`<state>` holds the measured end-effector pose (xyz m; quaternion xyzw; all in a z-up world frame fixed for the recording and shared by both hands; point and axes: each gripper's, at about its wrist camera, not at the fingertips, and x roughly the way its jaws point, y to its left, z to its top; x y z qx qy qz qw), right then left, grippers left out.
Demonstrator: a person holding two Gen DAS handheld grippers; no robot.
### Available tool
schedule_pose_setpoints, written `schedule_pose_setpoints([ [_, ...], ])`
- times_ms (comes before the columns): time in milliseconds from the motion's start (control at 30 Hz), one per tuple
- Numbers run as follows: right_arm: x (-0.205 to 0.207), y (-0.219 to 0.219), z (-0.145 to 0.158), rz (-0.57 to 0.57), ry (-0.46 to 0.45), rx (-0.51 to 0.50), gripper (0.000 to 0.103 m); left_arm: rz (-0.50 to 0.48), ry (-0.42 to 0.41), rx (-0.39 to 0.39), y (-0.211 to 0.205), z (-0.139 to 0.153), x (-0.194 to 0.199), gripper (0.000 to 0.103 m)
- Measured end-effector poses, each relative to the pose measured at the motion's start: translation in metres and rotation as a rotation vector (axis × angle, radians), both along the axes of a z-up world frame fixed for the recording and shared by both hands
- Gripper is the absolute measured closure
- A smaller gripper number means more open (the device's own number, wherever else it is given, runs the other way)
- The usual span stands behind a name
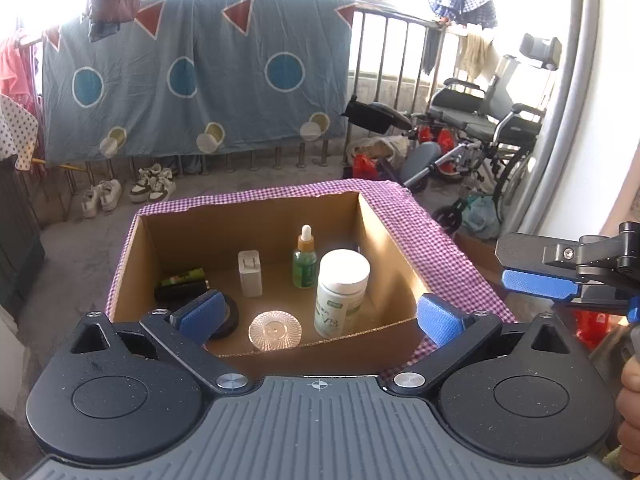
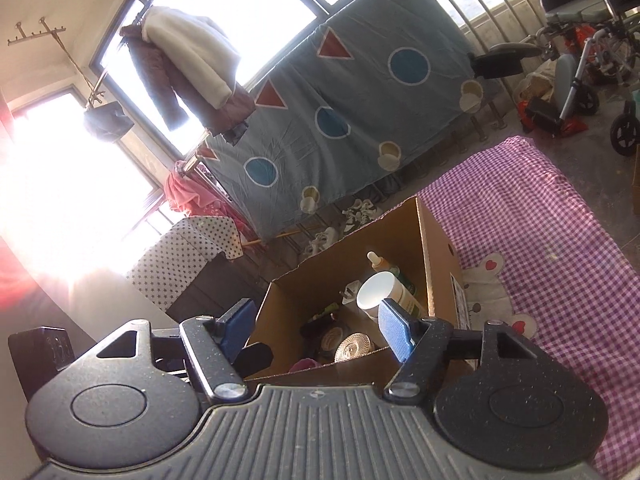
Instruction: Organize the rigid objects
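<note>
An open cardboard box [image 1: 256, 236] sat on a counter draped in a purple gingham cloth [image 1: 436, 256], with every visible item already inside it. Seen from the left wrist, a white-capped supplement bottle [image 1: 340, 292] stood upright toward 3 o'clock on the box floor, a green dropper bottle [image 1: 305, 264] just behind it at 12 o'clock, and a small white charger-like block [image 1: 250, 274] upright near the centre. A dark tube with a green label [image 1: 182, 284] lay on its side at 9 o'clock. A clear ribbed glass dish [image 1: 275, 330] rested at 6 o'clock against the near wall, beside a black ring-shaped roll [image 1: 230, 318] partly hidden by a finger.

The left gripper [image 1: 318, 312] hovered over the box's near edge, its blue fingers [image 1: 202, 312] spread fully apart and grasping nothing. The right gripper [image 2: 316, 330] hung at the same box [image 2: 434, 248] from another side, fingers [image 2: 394, 330] released and empty.
</note>
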<state>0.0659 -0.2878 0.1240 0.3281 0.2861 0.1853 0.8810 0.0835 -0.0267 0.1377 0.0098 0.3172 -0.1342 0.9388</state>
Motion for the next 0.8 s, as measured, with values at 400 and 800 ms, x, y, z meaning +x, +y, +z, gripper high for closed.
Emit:
schedule_pose_setpoints([
  [400, -0.011, 0.029, -0.001, 0.044, 0.004, -0.06, 0.024, 0.157, -0.02, 0.108, 0.031, 0.001, -0.017, 0.0],
  [800, -0.011, 0.054, -0.01, 0.002, 0.036, -0.277, 0.0, 0.21, -0.014, 0.116, 0.033, -0.026, -0.02, 0.0],
])
